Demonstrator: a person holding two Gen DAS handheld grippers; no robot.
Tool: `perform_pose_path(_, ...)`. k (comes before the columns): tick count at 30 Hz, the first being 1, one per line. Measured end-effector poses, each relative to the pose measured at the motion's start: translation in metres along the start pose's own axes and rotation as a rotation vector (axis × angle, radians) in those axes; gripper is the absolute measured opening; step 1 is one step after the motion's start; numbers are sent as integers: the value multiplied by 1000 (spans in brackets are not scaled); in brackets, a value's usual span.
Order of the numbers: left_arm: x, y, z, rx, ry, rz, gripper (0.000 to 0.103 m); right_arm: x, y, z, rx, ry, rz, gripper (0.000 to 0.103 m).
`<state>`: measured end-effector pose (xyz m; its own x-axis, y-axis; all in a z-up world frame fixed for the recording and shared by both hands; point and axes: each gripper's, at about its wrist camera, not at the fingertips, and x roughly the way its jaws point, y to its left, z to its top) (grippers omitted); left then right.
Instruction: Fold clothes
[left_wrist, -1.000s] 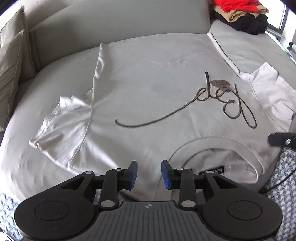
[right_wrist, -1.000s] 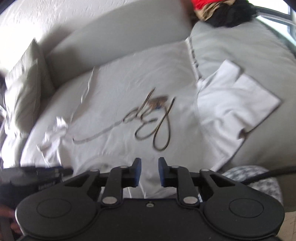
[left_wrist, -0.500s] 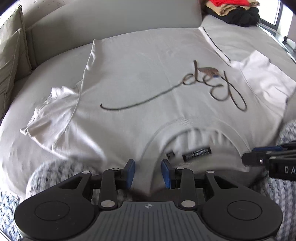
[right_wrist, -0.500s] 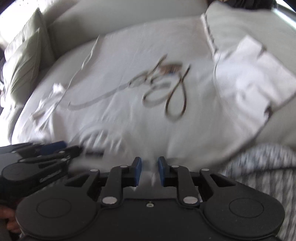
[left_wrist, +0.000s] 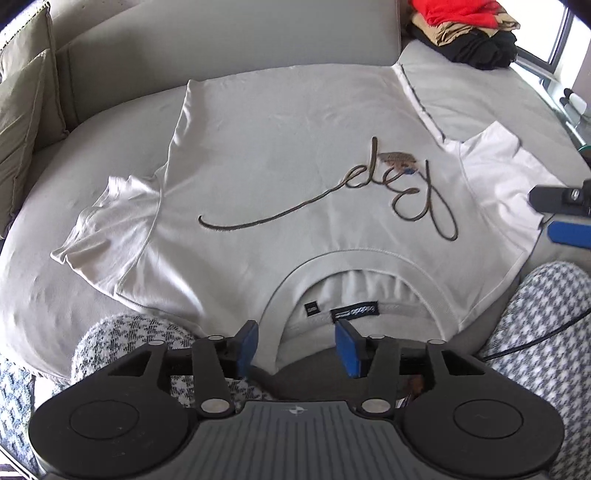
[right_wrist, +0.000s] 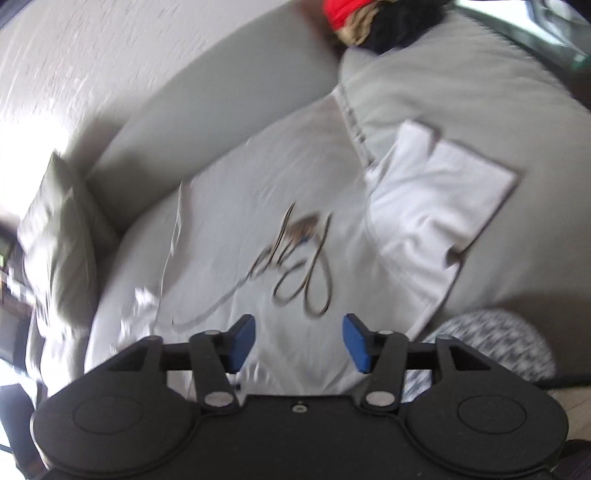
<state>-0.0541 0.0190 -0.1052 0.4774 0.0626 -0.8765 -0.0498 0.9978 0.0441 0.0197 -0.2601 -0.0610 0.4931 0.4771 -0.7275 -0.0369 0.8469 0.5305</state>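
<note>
We have a pale grey short-sleeved T-shirt with a dark looping script across its chest (left_wrist: 280, 173) lying spread face-up on the grey upholstered sofa seat (left_wrist: 44, 295), its round ribbed collar (left_wrist: 354, 266) at the seat's front edge and its hem up against the sofa's back edge. Our left gripper (left_wrist: 295, 345) hovers just in front of the collar with its blue-padded jaws wide apart and nothing between them. Our right gripper (right_wrist: 299, 341) is above the shirt's near right part, its jaws likewise wide and empty; that view is motion-blurred, so we cannot tell whether it touches the cloth.

As we judge it, the fold of this shirt has not begun: the body lies flat in a single layer, the right sleeve (left_wrist: 495, 173) spreads out towards the seat's right edge, and the left sleeve (left_wrist: 110, 218) is rumpled towards the left edge. What is done seems limited to laying it out. Left for us are turning both sleeves in, folding the sides and doubling the body. A stack of red, tan and black folded garments (left_wrist: 465, 29) sits at the sofa's far right corner, which suggests earlier items are finished.
</note>
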Motion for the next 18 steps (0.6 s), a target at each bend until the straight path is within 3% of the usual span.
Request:
perform_pose_path(9, -1, -1, 4, 12, -30, -31, 60, -24, -80, 27, 226, -161, -108, 51)
perform_pose_path(18, 6, 0, 4, 19, -15, -17, 60, 2, -148, 43, 429, -212, -50, 30)
